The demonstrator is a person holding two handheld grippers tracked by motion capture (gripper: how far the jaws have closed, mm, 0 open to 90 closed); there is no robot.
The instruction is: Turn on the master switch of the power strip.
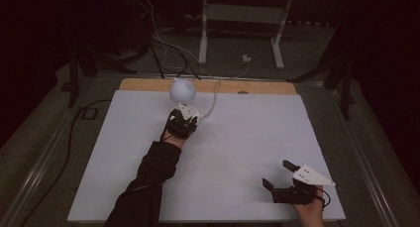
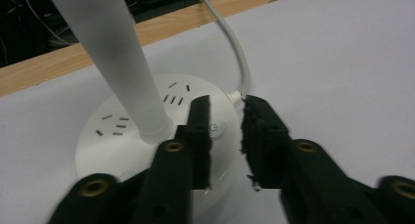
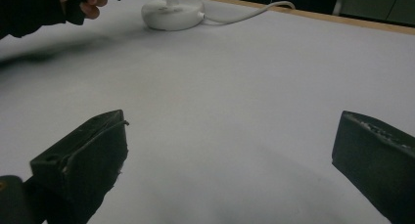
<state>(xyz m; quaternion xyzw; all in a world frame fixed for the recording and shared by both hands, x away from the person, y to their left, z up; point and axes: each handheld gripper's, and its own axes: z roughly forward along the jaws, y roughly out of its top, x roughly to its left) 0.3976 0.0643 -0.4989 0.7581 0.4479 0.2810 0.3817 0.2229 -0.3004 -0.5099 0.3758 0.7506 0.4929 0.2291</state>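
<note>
The right tool [image 1: 278, 175] sits nearest the camera, low on the white counter [image 1: 237, 152] and well apart from the lamp base [image 2: 147, 136], its jaws spread wide with nothing between them; it looks idle, parked at the near right corner. The lamp base, a round white disc with socket slots and a small power button [image 2: 217, 129] on its top, stands at the counter's far edge just beside the wooden strip [image 1: 208, 86]; a white stem [image 2: 112, 53] rises from the base to a round white head [image 1: 183, 90], and a white cord [image 2: 235, 48] leaves the base on the side away from the stem. The left tool [image 2: 225, 136] hovers right over the base, jaws drawn near together with a narrow gap left and nothing pinched; one jaw tip lies close beside the button, whether touching it I cannot tell. The step in hand looks like pressing that button; to do it well, keep the jaws narrowed so one firm tip meets the button squarely, come straight down rather than at a slant so the light base does not slide, keep clear of the stem and the cord; a short, gentle push should serve.
</note>
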